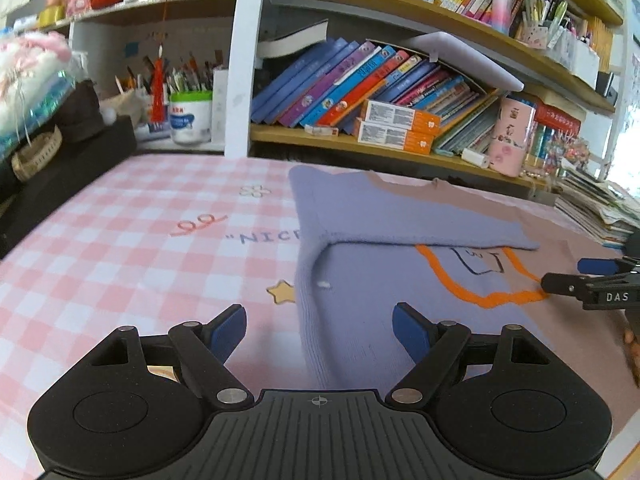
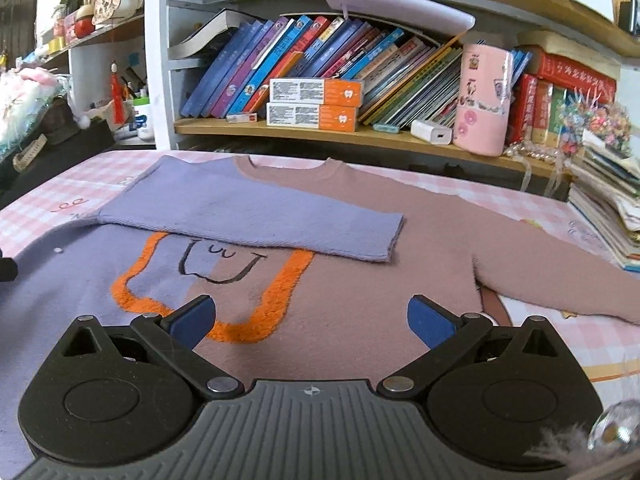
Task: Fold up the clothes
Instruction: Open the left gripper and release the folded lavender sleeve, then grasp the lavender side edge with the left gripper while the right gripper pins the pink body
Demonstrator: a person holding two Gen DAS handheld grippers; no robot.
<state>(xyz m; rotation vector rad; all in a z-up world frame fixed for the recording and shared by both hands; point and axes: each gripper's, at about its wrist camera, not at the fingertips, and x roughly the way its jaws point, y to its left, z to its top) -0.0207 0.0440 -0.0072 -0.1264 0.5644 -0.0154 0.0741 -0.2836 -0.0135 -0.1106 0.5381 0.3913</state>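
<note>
Knitted sweater (image 2: 340, 280), half lilac, half dusty pink, lying flat and face-up on a pink checked cloth (image 1: 120, 248); soft, limp, light by the look of it, likely to sag if lifted by one point. Lilac sleeve (image 2: 256, 216) folded across the chest; pink sleeve (image 2: 560, 276) spread out to the right, best taken at cuff or shoulder seam. Left gripper (image 1: 319, 330) and right gripper (image 2: 311, 322) both spread wide, holding nothing. Bookshelf (image 2: 320, 128) at far side.
</note>
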